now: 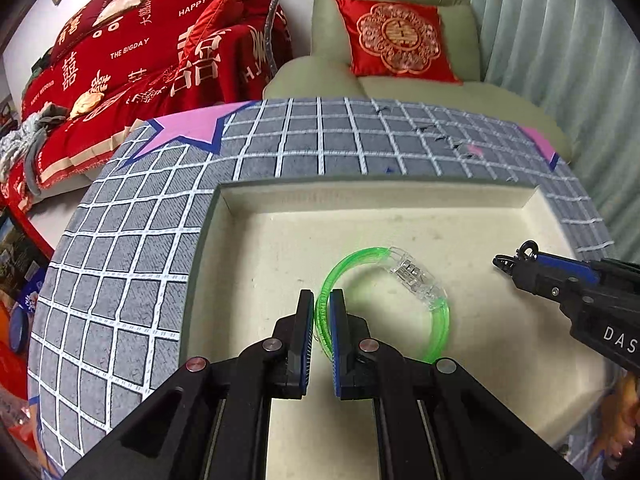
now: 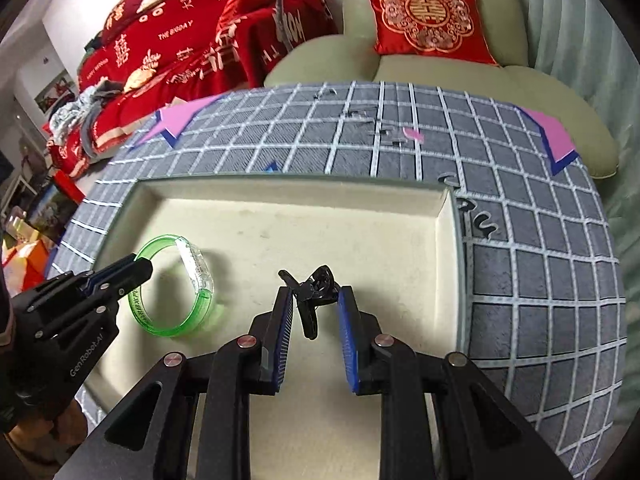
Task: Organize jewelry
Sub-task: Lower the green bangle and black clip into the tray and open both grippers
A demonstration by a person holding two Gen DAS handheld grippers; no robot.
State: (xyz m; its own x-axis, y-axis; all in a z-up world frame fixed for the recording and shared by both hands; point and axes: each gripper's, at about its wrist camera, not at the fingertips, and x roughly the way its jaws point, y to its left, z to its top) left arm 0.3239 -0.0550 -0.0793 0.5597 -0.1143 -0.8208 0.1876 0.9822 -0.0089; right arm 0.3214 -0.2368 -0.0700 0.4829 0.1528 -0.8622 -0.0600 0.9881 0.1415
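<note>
**A:** Start close in. What are the grippers doing?

**B:** The left gripper [image 1: 322, 300] has its jaws pinched on the rim of the green bracelet [image 1: 438, 330], which stands on edge on the cream tray [image 1: 280, 248]. The right gripper [image 2: 316, 294] pinches a small black jewelry piece [image 2: 310, 292] at its fingertips; it is a tangle of loops and a dangling bar, and I cannot tell more.

**A:** How much room is around them?

**B:** Both work low over the tray floor. The bracelet sits toward the tray's left half, well clear of the raised walls. The right wall is near the right gripper. Bare cream floor lies ahead up to the far wall.

**A:** Any writing?

**B:** "GenRobot.AI" on the left gripper's body, "DAS" on the right one. The bracelet's band carries lettering too small to read.

**A:** And beyond the tray?

**B:** A grey checked cloth [image 2: 540, 280] with pink star patches, then a green armchair [image 2: 440, 76] holding a red cushion [image 2: 428, 16], and a red bedspread [image 1: 132, 64] reading "HAPPY WEDDING" and "THE BIGDAY".
</note>
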